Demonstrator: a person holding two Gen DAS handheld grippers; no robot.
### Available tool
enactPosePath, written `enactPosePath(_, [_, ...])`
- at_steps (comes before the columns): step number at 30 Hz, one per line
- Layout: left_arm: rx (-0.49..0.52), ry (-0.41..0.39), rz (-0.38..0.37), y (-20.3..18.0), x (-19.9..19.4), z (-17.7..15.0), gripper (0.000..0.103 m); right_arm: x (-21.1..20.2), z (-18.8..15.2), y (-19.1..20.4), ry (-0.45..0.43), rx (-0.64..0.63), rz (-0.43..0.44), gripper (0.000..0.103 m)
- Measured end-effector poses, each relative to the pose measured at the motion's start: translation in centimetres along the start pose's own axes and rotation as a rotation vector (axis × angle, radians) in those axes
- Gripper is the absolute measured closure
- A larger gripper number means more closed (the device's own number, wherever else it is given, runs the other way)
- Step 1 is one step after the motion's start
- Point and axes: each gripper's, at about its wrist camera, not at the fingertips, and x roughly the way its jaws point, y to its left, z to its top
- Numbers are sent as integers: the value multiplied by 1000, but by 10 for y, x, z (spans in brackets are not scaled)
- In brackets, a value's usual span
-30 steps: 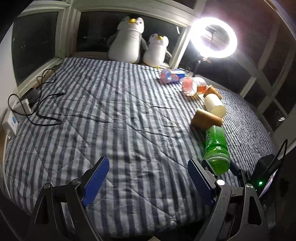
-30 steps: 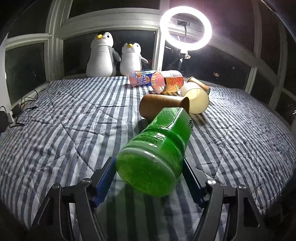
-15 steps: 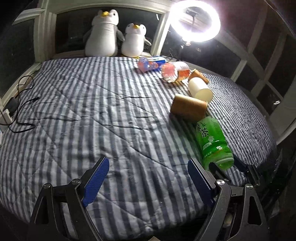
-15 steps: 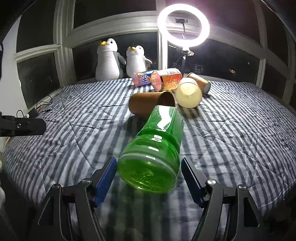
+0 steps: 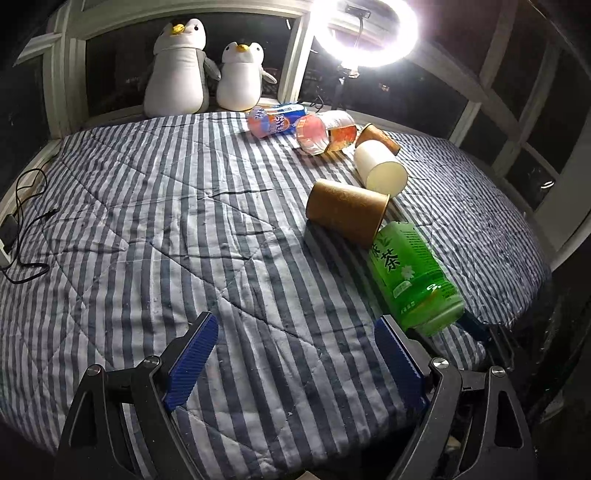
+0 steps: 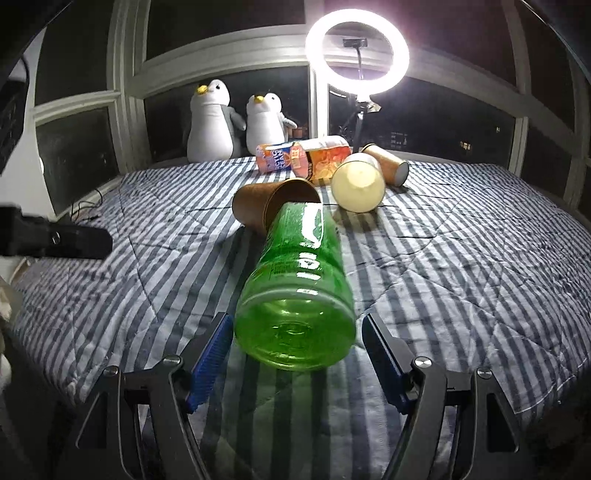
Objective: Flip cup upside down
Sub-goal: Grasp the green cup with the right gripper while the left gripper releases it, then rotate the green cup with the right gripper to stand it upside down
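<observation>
both the left gripper (image 5: 295,362) and right gripper (image 6: 295,354) gape wide, empty; steer past the green bottle (image 6: 299,280) to the brown cup (image 6: 273,206) at 12 o'clock, gripping mid-wall

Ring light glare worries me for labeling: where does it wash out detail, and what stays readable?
Left wrist view: ring light blooms, hiding its stand top; green bottle label readable. Right wrist view: the ring is cleaner, with a bright highlight streak along the bottle; straight window frames bow.

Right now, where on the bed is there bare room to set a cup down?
The striped quilt lies bare between the black cables and the brown cup. Crowded: green bottle, white cup and orange bottles cluster on the right.
</observation>
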Motion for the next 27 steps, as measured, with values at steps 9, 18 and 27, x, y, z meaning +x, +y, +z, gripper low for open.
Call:
enactPosePath(9, [-8,-9,18,8,-3,1,14,-6,7,-4,-50,-12,-17,36])
enactPosePath(18, [21,6,-5,-8,9,5,14,-29,26,-28,-68,-19,-1,48])
enactPosePath(27, [23,18,-1,-9,16,4,14,-18,7,-6,-56,-20,33,18])
